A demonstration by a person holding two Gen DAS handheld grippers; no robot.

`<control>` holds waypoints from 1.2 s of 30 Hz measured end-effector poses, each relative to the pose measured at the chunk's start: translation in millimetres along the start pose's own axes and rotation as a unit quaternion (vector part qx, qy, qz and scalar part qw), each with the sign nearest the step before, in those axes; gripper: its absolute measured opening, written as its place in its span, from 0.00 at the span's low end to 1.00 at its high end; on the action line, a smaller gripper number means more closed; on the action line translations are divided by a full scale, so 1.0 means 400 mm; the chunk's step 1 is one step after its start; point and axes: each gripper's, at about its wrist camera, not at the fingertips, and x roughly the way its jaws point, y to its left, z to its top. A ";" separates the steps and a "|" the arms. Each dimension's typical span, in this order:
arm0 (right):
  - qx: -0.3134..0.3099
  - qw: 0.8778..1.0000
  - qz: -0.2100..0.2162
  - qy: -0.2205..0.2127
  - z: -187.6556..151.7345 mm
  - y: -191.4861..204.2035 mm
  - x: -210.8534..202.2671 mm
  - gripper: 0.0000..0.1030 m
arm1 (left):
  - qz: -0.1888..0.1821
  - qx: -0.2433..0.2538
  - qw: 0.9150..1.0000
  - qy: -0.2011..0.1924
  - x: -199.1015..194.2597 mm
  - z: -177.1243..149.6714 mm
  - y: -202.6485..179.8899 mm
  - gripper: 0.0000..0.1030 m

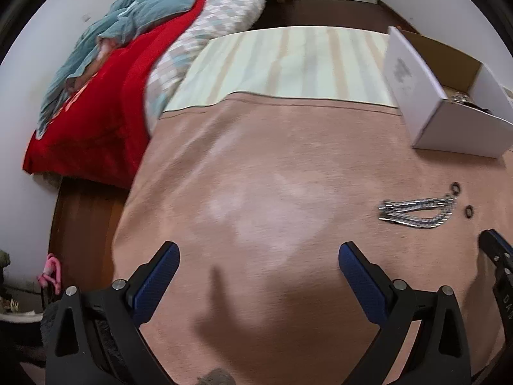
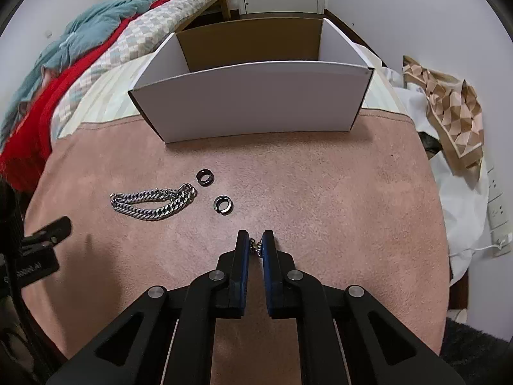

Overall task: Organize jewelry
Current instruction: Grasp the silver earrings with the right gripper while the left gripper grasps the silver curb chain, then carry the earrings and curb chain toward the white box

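A silver chain bracelet (image 2: 154, 203) lies on the pink cloth (image 2: 320, 186), with two black rings (image 2: 205, 177) (image 2: 223, 205) just right of it. Behind them stands an open white cardboard box (image 2: 250, 102). My right gripper (image 2: 256, 240) is shut on a small silver jewelry piece (image 2: 256, 246), close over the cloth in front of the rings. My left gripper (image 1: 258, 253) is open and empty over bare cloth, left of the chain (image 1: 416, 213). In the left wrist view the rings (image 1: 455, 188) (image 1: 468, 211), the box (image 1: 449, 109) and the right gripper's finger (image 1: 500, 253) show at the right.
A bed with red, teal and checked bedding (image 2: 64, 73) lies to the left. A striped cloth (image 1: 288, 64) covers the far part of the surface. White and patterned fabric (image 2: 449, 112) is piled at the right, near wall sockets (image 2: 498, 205).
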 end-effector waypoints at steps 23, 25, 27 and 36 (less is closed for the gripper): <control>0.112 0.994 0.005 -0.011 0.015 -0.203 -0.049 0.08 | -0.127 0.205 0.970 -0.010 -0.020 0.073 -0.348 0.45; 0.114 0.993 0.007 -0.010 0.015 -0.205 -0.049 0.08 | -0.153 0.205 0.967 -0.001 -0.026 0.074 -0.355 0.11; 0.115 0.993 0.010 -0.011 0.016 -0.202 -0.052 0.08 | -0.157 0.207 0.966 0.001 -0.029 0.073 -0.359 0.05; 0.113 0.993 0.022 -0.028 0.030 -0.185 -0.094 0.08 | -0.197 0.151 0.969 0.005 -0.054 0.077 -0.251 0.04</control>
